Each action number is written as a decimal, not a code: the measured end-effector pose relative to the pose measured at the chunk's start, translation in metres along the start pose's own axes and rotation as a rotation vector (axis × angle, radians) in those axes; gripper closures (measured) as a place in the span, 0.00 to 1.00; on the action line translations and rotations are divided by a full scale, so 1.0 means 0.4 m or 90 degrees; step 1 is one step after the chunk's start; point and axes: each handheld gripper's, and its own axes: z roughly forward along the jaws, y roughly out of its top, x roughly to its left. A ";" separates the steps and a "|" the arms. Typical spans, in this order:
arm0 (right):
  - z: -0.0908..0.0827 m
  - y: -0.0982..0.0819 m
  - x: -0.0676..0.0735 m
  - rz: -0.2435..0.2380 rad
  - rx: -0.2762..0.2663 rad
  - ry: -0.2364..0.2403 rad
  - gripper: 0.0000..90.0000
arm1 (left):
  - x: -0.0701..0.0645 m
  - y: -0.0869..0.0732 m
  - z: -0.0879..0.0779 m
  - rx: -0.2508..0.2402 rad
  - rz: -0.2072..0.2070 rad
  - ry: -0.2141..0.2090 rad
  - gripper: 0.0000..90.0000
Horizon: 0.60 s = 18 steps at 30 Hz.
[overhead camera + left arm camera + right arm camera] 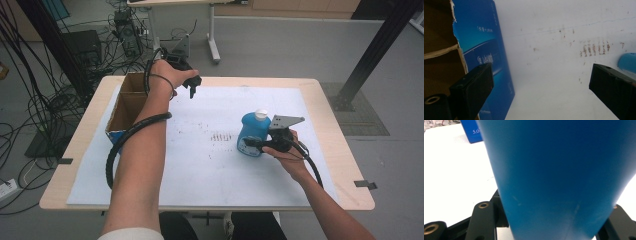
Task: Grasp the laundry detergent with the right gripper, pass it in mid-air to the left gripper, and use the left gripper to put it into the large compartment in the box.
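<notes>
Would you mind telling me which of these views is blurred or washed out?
Right gripper view: the blue bottle sits too close, soft, with the white sheet overexposed. Left gripper view: hazy, the box slightly blurred. High view: evenly lit, fairly sharp.

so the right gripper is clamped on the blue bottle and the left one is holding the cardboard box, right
Not quite. The right gripper is indeed clamped on the blue bottle, but the left gripper holds nothing. The left gripper view shows its fingers wide apart over the white sheet, with the cardboard box off to one side, untouched.
</notes>
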 end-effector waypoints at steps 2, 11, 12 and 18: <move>0.000 0.000 0.001 0.000 -0.001 -0.001 0.47 | -0.001 0.000 0.001 0.000 0.001 -0.001 0.07; 0.000 -0.001 0.002 0.000 -0.002 -0.003 0.47 | 0.002 -0.003 0.001 0.000 0.000 -0.001 0.07; 0.001 -0.001 0.002 -0.001 -0.003 -0.004 0.47 | 0.004 -0.003 0.000 0.000 -0.002 0.000 0.07; 0.001 -0.002 0.002 0.000 -0.005 -0.005 0.47 | 0.003 -0.004 -0.002 -0.001 -0.002 0.000 0.07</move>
